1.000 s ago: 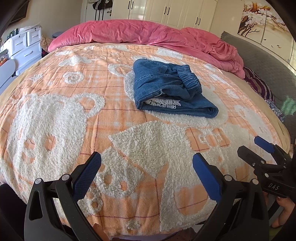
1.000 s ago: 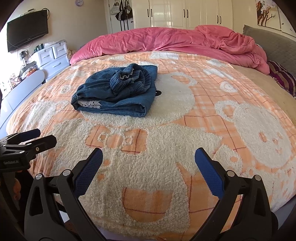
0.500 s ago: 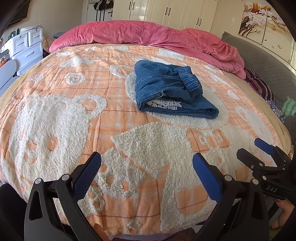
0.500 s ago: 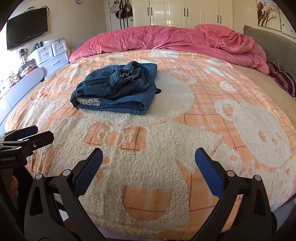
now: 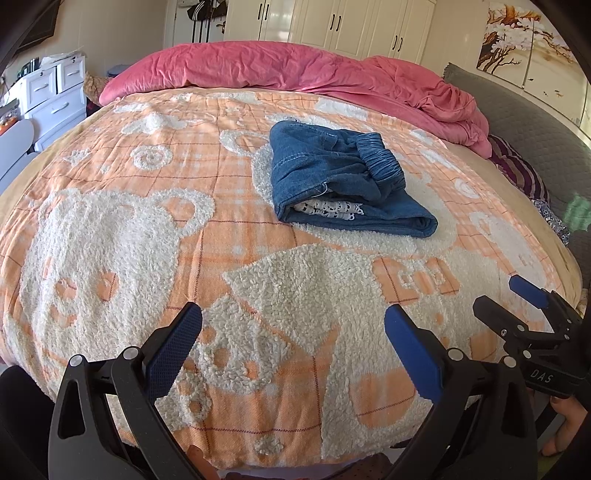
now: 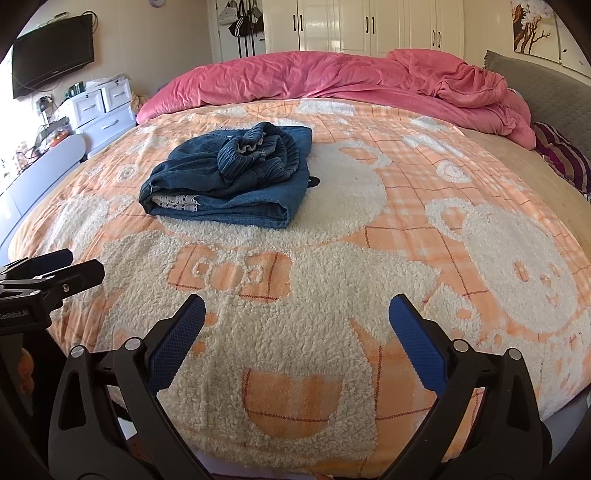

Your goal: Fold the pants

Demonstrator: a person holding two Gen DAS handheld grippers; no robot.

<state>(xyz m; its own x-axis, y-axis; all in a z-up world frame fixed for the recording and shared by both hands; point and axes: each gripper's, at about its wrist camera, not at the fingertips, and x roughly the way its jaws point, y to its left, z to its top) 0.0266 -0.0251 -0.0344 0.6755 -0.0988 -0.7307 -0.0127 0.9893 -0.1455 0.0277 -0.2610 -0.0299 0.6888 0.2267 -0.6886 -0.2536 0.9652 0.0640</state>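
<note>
Blue denim pants (image 5: 343,184) lie folded in a compact stack on the orange and white bear blanket (image 5: 147,221), elastic waistband on top and a white lace layer showing at the near edge. They also show in the right wrist view (image 6: 236,184). My left gripper (image 5: 293,347) is open and empty above the near edge of the bed, well short of the pants. My right gripper (image 6: 297,339) is open and empty, also near the bed's front edge. Each gripper shows in the other's view: the right (image 5: 517,310) and the left (image 6: 55,266).
A crumpled pink duvet (image 5: 295,74) lies along the far side of the bed. White drawers (image 5: 55,96) stand at the left, wardrobes (image 6: 369,26) at the back, a grey headboard (image 6: 546,85) and a striped pillow (image 6: 561,155) at the right.
Both grippers have drifted slightly; the view of the pants shifts a little. The pants have not moved and both grippers stay open.
</note>
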